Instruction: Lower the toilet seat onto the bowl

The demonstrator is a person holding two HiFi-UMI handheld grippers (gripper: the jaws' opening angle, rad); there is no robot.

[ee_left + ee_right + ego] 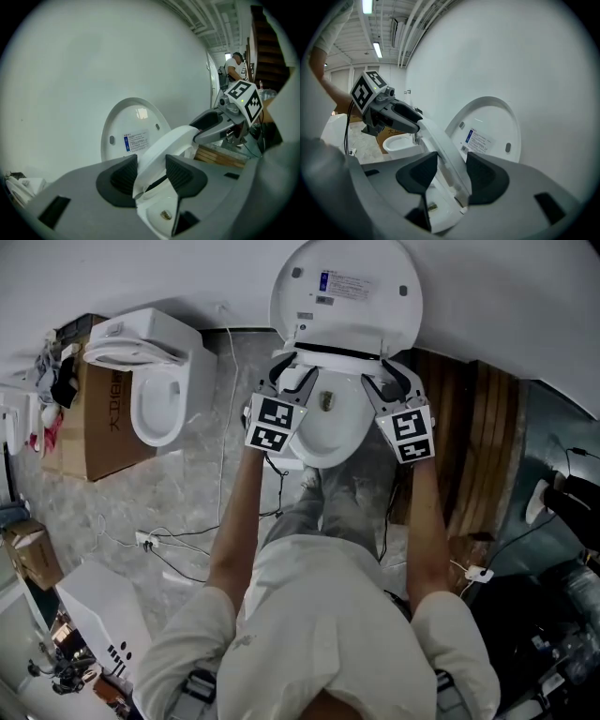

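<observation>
Shirt: nearest the head camera; the person stands over the bowl with both arms stretched forward, so each tongs reaches 1 side of the seat.
Left tongs: narrowed onto the seat's left rim, with a ribbed pad on each face. Gripping at the side leaves the front edge free to swing down.
Right tongs: on the right rim opposite, with pads against both faces; the jaws are opening slightly with the rim between them.
Seat: steeply tilted on its hinge, nearer the lid than the bowl, with its front edge well clear of the bowl rim. It is carried by the 2 tongs, likely so it comes down level.
Lid: upright against the wall, label facing out, clear of the seat's path.
Bowl: open beneath, with a small object at the drain that is too small to identify.
Progress: lowering looks barely begun, and most of the swing remains.
Risk: if the right grip loosens further, the weight shifts left and the seat could twist or slam.
Aside: a 2nd toilet sits well apart at left.
</observation>
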